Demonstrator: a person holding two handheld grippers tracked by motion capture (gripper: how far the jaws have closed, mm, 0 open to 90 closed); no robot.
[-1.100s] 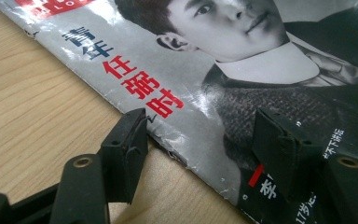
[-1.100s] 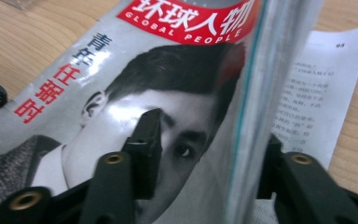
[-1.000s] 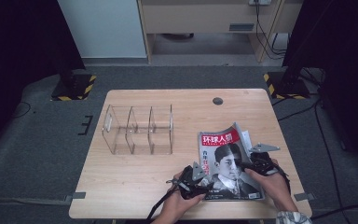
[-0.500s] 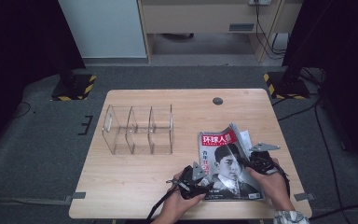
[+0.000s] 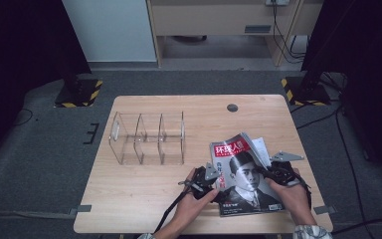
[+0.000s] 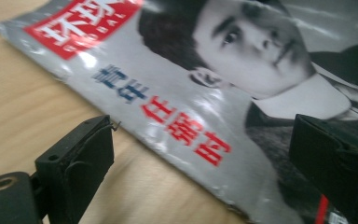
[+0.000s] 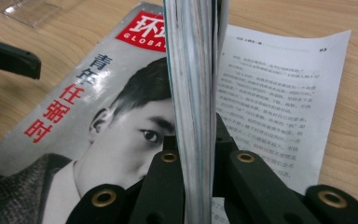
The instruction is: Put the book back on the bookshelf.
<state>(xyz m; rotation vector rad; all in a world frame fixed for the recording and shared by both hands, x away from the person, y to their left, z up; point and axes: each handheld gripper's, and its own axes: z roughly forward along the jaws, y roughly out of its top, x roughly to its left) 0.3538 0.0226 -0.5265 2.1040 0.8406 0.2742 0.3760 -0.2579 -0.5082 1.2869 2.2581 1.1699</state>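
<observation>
Clamping a sheaf of magazine (image 5: 243,174) pages at the bench's (image 5: 144,199) near right corner, right gripper (image 7: 196,158) fingers just closed; left gripper (image 6: 205,158) fingers just spread apart, straddling the spine edge, ready to help lift.

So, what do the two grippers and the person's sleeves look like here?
Both grippers are black. The left gripper and the right gripper each carry a grey three-cornered plate on top. A black cable trails from the left one. The gripper views show squarish black jaws with brass-coloured rivets. A light patterned sleeve covers the right wrist.
</observation>
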